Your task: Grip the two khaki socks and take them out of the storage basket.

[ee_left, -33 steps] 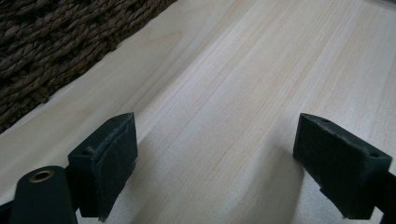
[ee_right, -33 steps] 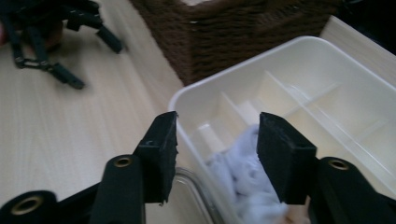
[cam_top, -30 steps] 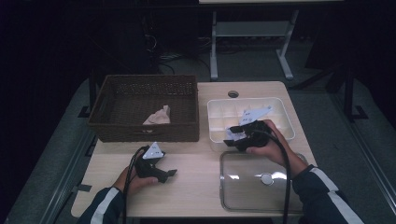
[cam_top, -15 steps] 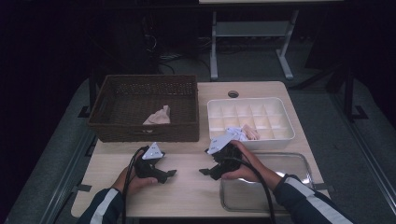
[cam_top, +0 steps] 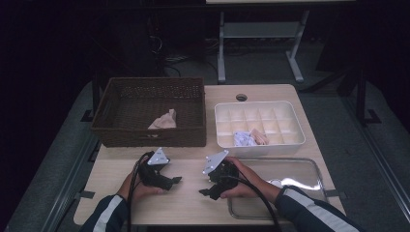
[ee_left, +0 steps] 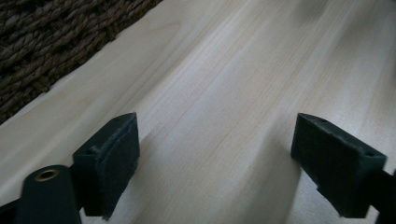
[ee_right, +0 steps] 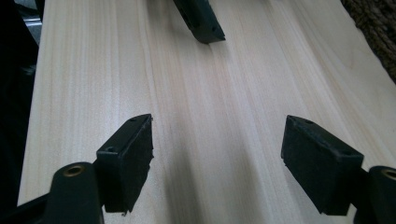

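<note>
My left gripper (cam_top: 173, 182) rests low over the bare wooden table (cam_top: 183, 205) at the front, and its jaws are open with nothing between them (ee_left: 215, 135). My right gripper (cam_top: 204, 185) faces it from the right, also low over the wood. Its jaws have just been opening and stand wide apart with nothing between them (ee_right: 219, 135). One jaw of the left gripper (ee_right: 201, 18) shows at the top of the right gripper view. A white compartment tray (cam_top: 295, 123) holds a crumpled white-and-blue piece (cam_top: 244, 139) and a pink piece (cam_top: 261, 137).
A dark woven basket (cam_top: 150, 137) at the back left holds a pinkish crumpled piece (cam_top: 163, 119); its wall shows in the gripper views (ee_left: 46, 42) (ee_right: 378, 23). A clear lid (cam_top: 295, 176) lies at the front right, partly under the right forearm.
The right hand has come away from the white tray, moving down and to the front left, and now sits beside the left gripper. Its jaws have spread wider. The left hand has stayed put.
</note>
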`<state>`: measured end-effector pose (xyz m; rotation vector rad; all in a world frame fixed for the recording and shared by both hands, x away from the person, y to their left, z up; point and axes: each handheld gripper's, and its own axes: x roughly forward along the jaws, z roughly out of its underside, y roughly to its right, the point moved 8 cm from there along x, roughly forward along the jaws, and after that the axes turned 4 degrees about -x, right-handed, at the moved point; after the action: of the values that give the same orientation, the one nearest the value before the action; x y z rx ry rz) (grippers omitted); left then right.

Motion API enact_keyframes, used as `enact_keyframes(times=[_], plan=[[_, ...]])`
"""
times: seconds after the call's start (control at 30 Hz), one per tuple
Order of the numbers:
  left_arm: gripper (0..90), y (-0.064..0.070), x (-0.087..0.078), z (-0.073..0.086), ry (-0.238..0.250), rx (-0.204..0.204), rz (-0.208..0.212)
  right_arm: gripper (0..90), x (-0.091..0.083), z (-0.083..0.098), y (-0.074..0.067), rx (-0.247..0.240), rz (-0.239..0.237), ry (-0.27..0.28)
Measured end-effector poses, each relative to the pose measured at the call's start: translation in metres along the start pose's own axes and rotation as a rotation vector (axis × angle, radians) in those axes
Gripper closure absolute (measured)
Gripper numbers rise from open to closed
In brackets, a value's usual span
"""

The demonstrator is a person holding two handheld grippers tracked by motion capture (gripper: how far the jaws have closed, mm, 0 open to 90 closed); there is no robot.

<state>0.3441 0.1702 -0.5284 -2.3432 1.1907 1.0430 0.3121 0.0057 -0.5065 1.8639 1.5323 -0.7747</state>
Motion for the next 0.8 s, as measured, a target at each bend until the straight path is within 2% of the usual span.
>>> enact_keyframes(times=[0.03,0.07,0.1,0.2,0.3,0.37,0.4,0.43,0.5,0.53,0.6,0.67,0.73,0.8], plan=[[20.2,0.002,-0.002,0.0,-0.007,0.012,0.01,24.3,0.0,0.001,-0.001,0.0,0.002,-0.001],[21.9,0.005,-0.007,-0.002,0.0,0.022,0.035,24.6,-0.002,0.001,-0.002,0.0,-0.002,0.007],[21.9,0.006,-0.009,-0.004,0.009,0.026,0.038,24.6,-0.002,0.001,-0.002,0.003,-0.005,0.011],[20.6,0.008,-0.024,-0.015,0.058,0.021,0.041,24.6,0.0,0.001,-0.005,-0.014,-0.007,0.009],[17.4,0.006,-0.041,-0.029,0.116,-0.004,0.045,24.6,0.002,0.0,-0.007,-0.02,-0.018,0.011],[17.0,0.001,-0.057,-0.041,0.158,0.031,0.012,24.6,0.003,0.001,-0.008,-0.021,-0.02,0.005],[16.9,-0.002,-0.066,-0.049,0.182,0.034,0.008,24.6,0.004,0.001,-0.008,-0.024,-0.02,0.003],[16.9,-0.006,-0.074,-0.056,0.198,0.031,0.005,24.6,0.004,0.002,-0.008,-0.025,-0.019,0.002],[16.3,-0.018,-0.09,-0.071,0.217,0.053,-0.036,24.6,0.004,0.002,-0.008,-0.025,-0.025,0.006],[15.6,-0.023,-0.096,-0.078,0.224,0.045,-0.044,24.7,0.004,0.002,-0.008,-0.026,-0.023,0.004],[15.6,-0.037,-0.105,-0.091,0.222,0.061,-0.075,28.4,0.005,0.002,-0.009,-0.026,-0.025,0.001],[15.6,-0.052,-0.11,-0.104,0.242,0.054,-0.095,28.1,0.005,0.002,-0.01,-0.033,-0.024,-0.001],[15.6,-0.064,-0.111,-0.115,0.239,0.048,-0.116,26.9,0.006,0.002,-0.011,-0.036,-0.032,0.005],[15.5,-0.074,-0.107,-0.123,0.23,0.037,-0.115,26.3,0.006,0.003,-0.012,-0.033,-0.036,0.001]])
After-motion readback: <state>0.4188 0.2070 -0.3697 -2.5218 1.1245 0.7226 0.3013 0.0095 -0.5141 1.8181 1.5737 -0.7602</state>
